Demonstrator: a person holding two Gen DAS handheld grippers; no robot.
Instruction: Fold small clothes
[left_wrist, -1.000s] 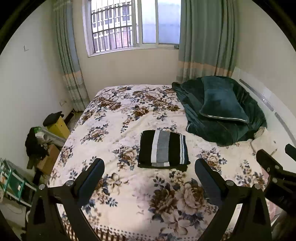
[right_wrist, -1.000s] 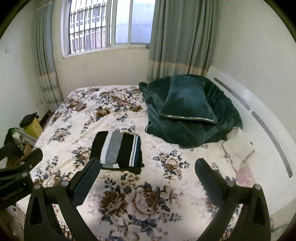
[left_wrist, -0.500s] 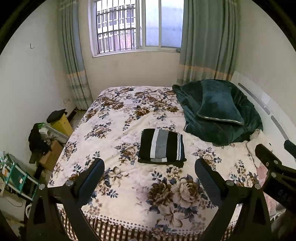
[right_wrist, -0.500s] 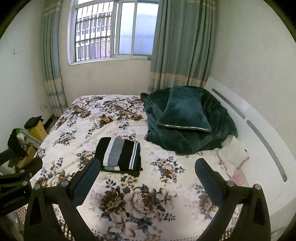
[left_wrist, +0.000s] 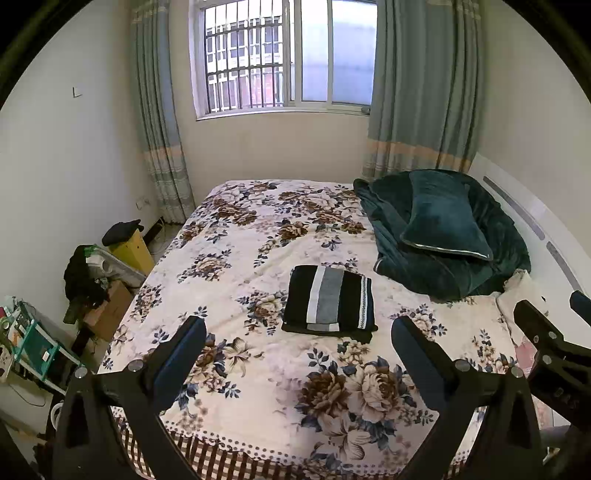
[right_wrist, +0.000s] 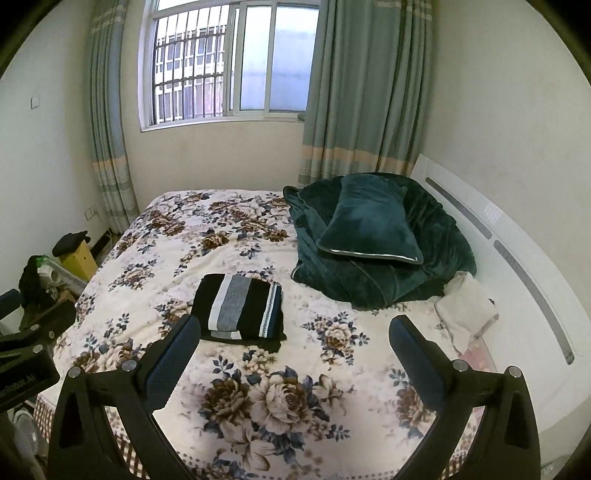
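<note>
A folded black garment with white and grey stripes (left_wrist: 330, 298) (right_wrist: 240, 307) lies flat on the floral bed cover (left_wrist: 258, 236) (right_wrist: 177, 258), roughly mid-bed. My left gripper (left_wrist: 298, 330) hovers well back from it near the foot of the bed, open, nothing between its fingers. My right gripper (right_wrist: 294, 328) is held beside it, also open and empty, with the garment ahead and to its left. Each gripper shows at the edge of the other's view.
A dark green blanket with a pillow on top (left_wrist: 439, 229) (right_wrist: 373, 236) is heaped at the right by the white headboard (right_wrist: 517, 258). A pale folded cloth (right_wrist: 467, 308) lies next to it. Boxes and clutter (left_wrist: 107, 273) stand on the floor at the left.
Both grippers have pulled back and risen away from the bed; the folded garment looks smaller and farther, and more of the window and the bed's front edge shows.
</note>
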